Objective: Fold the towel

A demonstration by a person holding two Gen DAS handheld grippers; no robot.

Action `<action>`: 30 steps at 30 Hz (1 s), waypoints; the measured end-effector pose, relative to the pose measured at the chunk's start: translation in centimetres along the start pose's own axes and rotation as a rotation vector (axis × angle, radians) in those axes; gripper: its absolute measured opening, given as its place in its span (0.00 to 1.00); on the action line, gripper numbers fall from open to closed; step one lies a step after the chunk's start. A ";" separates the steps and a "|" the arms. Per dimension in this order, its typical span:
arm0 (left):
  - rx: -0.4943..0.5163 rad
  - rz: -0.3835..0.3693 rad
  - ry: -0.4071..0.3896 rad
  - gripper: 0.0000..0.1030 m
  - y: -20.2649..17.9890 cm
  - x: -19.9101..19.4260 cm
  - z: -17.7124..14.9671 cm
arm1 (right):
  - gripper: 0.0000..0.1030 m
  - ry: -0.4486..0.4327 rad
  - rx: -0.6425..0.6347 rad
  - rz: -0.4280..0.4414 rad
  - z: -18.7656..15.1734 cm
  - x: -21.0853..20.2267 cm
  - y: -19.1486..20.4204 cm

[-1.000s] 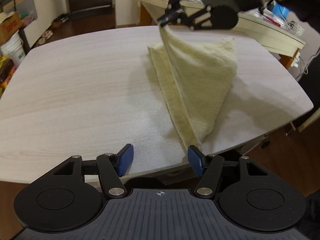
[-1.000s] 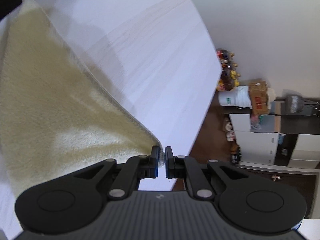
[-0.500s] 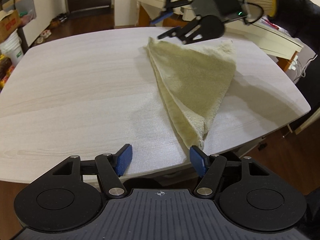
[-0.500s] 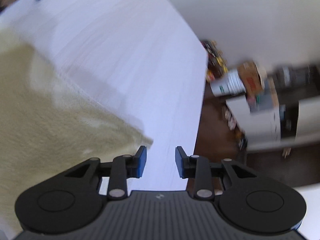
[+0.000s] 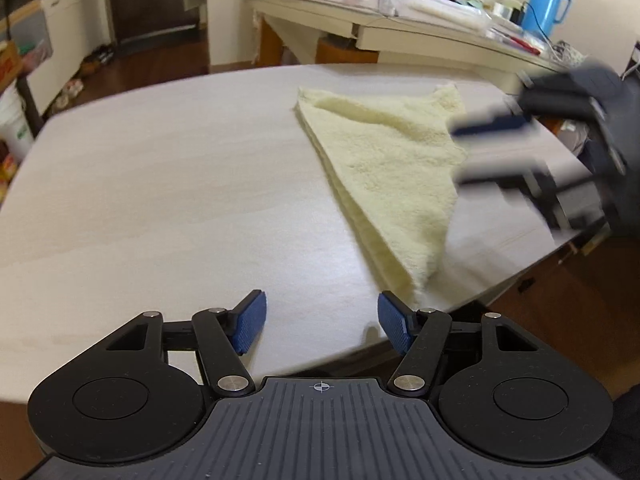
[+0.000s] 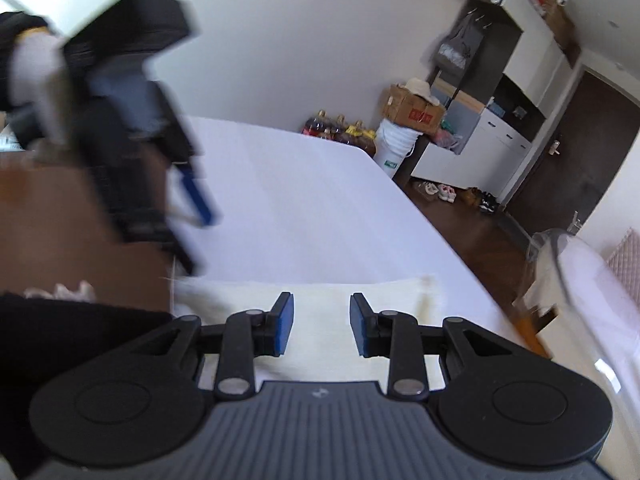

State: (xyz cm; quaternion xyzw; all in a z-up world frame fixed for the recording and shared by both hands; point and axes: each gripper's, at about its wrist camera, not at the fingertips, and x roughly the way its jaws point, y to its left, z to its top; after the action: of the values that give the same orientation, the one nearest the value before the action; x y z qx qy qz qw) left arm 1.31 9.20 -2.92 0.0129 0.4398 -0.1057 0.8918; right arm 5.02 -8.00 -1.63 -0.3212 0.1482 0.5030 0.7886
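Observation:
A pale yellow towel lies folded into a triangle on the right half of the light wooden table, its near tip close to the front edge. My left gripper hangs open over the front edge, nothing between its blue pads, the towel's tip just beyond its right pad. My right gripper, blurred, stands open beside the towel's right edge. In the right wrist view the right gripper is open and empty above the flat towel; the left gripper shows blurred at the left.
A second table behind holds a blue thermos and clutter. A white bucket, a cardboard box, bottles and shoes stand on the floor past the table's far end. A gloved hand holds the right gripper.
The right gripper let go of the lifted towel corner, opened, rolled and swung away to the towel's right side. The towel now lies flat. The left gripper barely shifted.

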 end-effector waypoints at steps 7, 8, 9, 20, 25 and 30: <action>0.071 -0.007 -0.010 0.66 1.5 0.2 2.6 | 0.32 0.026 -0.032 -0.126 -0.8 -1.4 6.2; 0.077 -0.006 -0.011 0.66 1.5 0.3 2.9 | 0.32 0.041 -0.062 -0.151 -0.6 -0.8 6.8; 0.087 -0.010 -0.013 0.66 1.8 0.3 3.4 | 0.32 0.049 -0.086 -0.166 -0.6 -0.3 7.2; 0.113 -0.043 -0.032 0.67 4.2 1.7 7.4 | 0.35 0.116 -0.272 -0.246 0.1 4.1 9.4; 0.146 -0.038 -0.037 0.68 4.6 2.8 8.9 | 0.17 0.120 -0.286 -0.234 -0.7 4.4 10.7; 0.228 -0.055 -0.036 0.68 4.0 5.4 11.4 | 0.08 0.058 -0.182 -0.160 -0.4 2.7 11.2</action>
State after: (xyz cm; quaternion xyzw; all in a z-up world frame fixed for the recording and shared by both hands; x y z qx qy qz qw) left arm 14.21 10.88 -0.50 0.1001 0.4088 -0.1798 0.8891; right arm -3.65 -3.16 -7.45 -0.4168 0.0986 0.4402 0.7892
